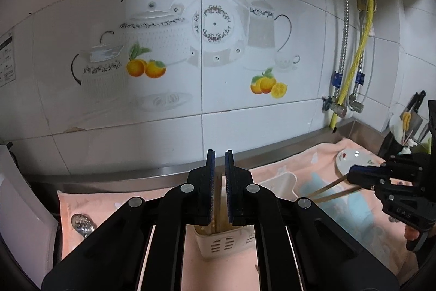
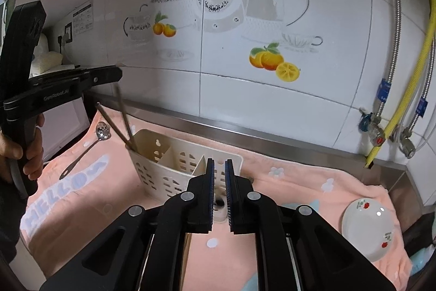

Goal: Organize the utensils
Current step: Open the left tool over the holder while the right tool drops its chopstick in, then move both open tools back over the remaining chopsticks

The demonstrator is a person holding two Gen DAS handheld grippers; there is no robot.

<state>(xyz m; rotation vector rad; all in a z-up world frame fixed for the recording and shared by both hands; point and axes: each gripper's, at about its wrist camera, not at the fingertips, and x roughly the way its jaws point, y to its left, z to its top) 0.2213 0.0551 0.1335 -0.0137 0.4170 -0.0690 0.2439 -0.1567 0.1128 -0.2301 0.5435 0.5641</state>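
A cream slotted utensil caddy (image 2: pixel 174 162) stands on a pink towel (image 2: pixel 299 182). My left gripper (image 1: pixel 219 154) is shut on a pair of wooden chopsticks (image 1: pixel 218 206), whose lower ends are in the caddy's left compartment (image 2: pixel 128 132). My right gripper (image 2: pixel 219 162) is shut on another pair of chopsticks (image 1: pixel 329 188) and holds them just right of the caddy (image 1: pixel 226 242); in its own view only a blurred bit of them shows between the fingers. A perforated metal spoon (image 2: pixel 92 143) lies on the towel left of the caddy.
A white floral dish (image 2: pixel 368 225) lies on the towel at the right. Tiled wall and a steel counter edge (image 2: pixel 245 127) run behind. Gas and water pipes (image 2: pixel 392 111) hang at the right. A knife rack (image 1: pixel 411 124) stands at far right.
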